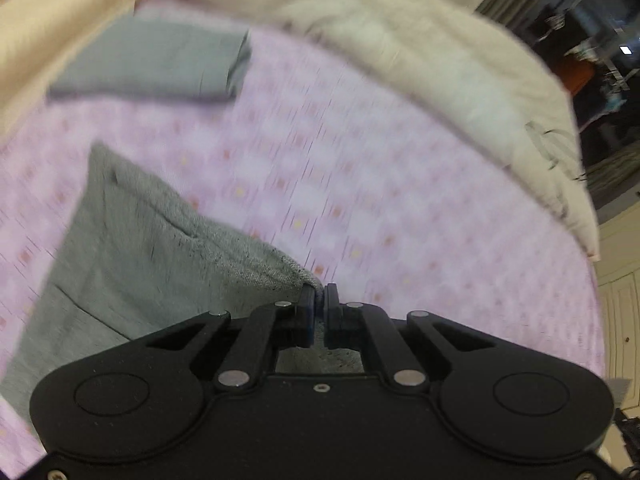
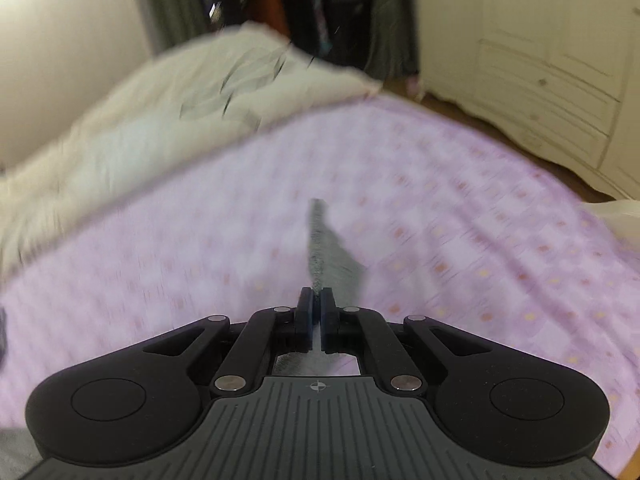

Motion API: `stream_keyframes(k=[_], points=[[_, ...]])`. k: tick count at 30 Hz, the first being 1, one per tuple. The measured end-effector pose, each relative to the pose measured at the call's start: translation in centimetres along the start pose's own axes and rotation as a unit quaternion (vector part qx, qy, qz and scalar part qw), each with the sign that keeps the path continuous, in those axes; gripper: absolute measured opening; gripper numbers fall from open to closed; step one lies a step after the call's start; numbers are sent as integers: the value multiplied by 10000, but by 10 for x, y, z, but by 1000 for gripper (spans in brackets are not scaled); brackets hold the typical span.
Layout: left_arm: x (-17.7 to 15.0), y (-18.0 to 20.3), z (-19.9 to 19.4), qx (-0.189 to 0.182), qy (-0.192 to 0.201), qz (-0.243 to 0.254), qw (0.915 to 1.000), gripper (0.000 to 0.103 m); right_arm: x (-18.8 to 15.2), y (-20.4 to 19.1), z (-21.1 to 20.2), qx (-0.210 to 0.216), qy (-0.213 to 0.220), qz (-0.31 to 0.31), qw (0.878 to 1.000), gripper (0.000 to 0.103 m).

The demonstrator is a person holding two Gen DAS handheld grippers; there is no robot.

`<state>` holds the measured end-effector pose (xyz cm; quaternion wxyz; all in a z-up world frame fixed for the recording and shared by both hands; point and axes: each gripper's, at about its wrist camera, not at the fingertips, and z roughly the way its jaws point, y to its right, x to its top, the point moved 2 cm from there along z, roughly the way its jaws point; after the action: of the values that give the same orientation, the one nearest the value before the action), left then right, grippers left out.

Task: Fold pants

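Observation:
The grey pants [image 1: 132, 248] hang and lie at the left of the left wrist view, over a pink patterned bed sheet [image 1: 360, 184]. My left gripper [image 1: 319, 300] is shut on a ribbed edge of the pants. In the right wrist view my right gripper [image 2: 316, 300] is shut on another part of the grey pants [image 2: 328, 252], whose edge stands up thin ahead of the fingers. Both views are blurred by motion.
A folded blue-grey garment [image 1: 160, 64] lies on the sheet at the far left. A cream duvet [image 1: 420, 52] is bunched along the bed's far side, also in the right wrist view [image 2: 140, 120]. A cream wardrobe [image 2: 540, 60] stands beyond the bed.

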<state>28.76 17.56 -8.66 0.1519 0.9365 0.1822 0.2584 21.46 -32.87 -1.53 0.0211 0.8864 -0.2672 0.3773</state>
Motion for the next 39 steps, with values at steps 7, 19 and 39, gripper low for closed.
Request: stream_keyframes(k=[7, 19, 39], points=[[-95, -49, -27, 386, -638, 86, 9972, 5, -81, 104, -56, -870, -170, 1176, 9891, 3], [-146, -84, 38, 1114, -1257, -366, 9851, 5, -125, 104, 32, 4, -547, 958, 9939, 50], [-127, -44, -29, 804, -106, -470, 9956, 5, -23, 40, -19, 1163, 251, -460, 9918, 12]])
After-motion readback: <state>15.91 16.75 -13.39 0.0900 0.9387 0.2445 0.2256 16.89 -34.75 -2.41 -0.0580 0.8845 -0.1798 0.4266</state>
